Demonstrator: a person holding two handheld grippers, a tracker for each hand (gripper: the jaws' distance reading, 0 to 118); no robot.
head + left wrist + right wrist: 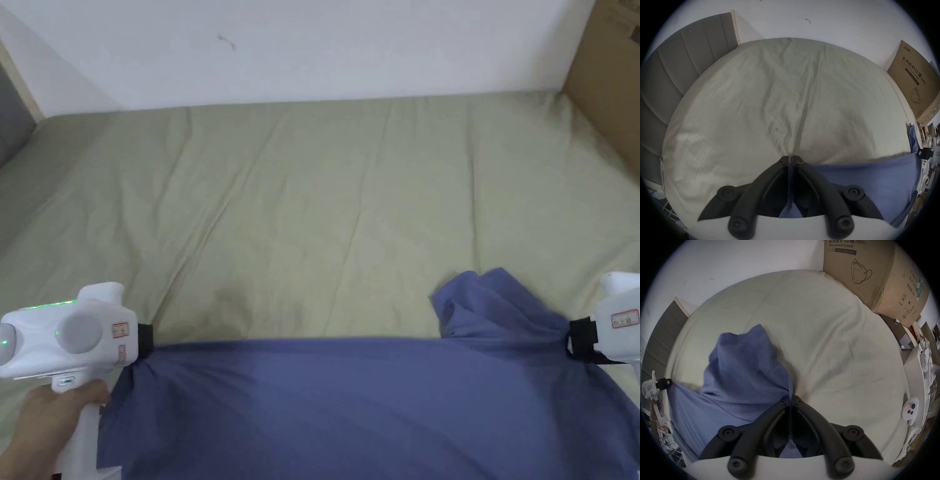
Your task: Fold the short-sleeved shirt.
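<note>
shirt: the blue short-sleeved shirt (350, 406) hangs stretched between my two grippers at the near edge of the bed (312, 206), its top edge pulled into a straight line.
long axis: that line runs left to right, along the bed's near edge; the cloth drops from it toward me and out of the bottom of the head view.
sleeve: a bunched fold (484, 303) stands up near the right end and points toward the far edge of the bed.
left gripper: my left gripper (145, 340) has its jaws closed on the shirt's left top corner; in the left gripper view (790, 158) a thin strip of blue runs between the two jaws, and the cloth spreads away to the right.
right gripper: my right gripper (574, 340) has its jaws closed on the right top corner; in the right gripper view (790, 398) the blue is pinched between them and the sleeve fold rises to the left.
left hand: my hand (50, 415) grips the left handle near the bed's near left corner.
open room: the olive sheet lies bare and lightly creased from the shirt's top edge to the far edge by the white wall (312, 44).
edges: a grey padded headboard (680, 65) bounds the bed's left side; a cardboard box (609, 94) stands at the far right corner.
</note>
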